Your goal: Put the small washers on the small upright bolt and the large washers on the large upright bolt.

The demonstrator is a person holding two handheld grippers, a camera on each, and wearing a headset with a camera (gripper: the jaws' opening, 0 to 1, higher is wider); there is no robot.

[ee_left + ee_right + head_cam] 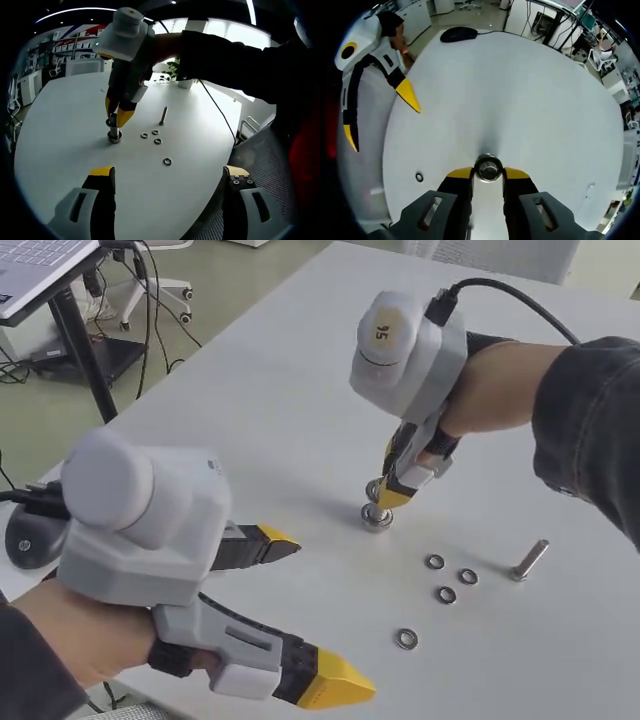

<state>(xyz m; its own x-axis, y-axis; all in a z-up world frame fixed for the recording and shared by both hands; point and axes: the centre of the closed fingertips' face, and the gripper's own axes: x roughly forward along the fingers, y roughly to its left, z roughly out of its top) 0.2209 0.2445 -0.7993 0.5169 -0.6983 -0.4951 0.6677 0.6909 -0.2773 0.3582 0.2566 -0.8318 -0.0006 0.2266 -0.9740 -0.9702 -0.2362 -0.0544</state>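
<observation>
The left gripper (325, 617) has a pale grey housing with a rounded white top. Its two black jaws are clad in grey plates, and each ends in a yellow wedge-shaped tip. In the left gripper view, small screws (235, 181) dot one jaw just below the yellow. The right gripper (385, 495) is built the same way — its rounded cap bears a cream label (381, 332) with dark digits that read like 15. A black cable (505, 292) plugs into the top of its housing. In the right gripper view, long slots are cut into its grey jaw plates. The right sleeve (590, 410) is dark grey — denim-like — and the left sleeve (30, 680) matches it.
</observation>
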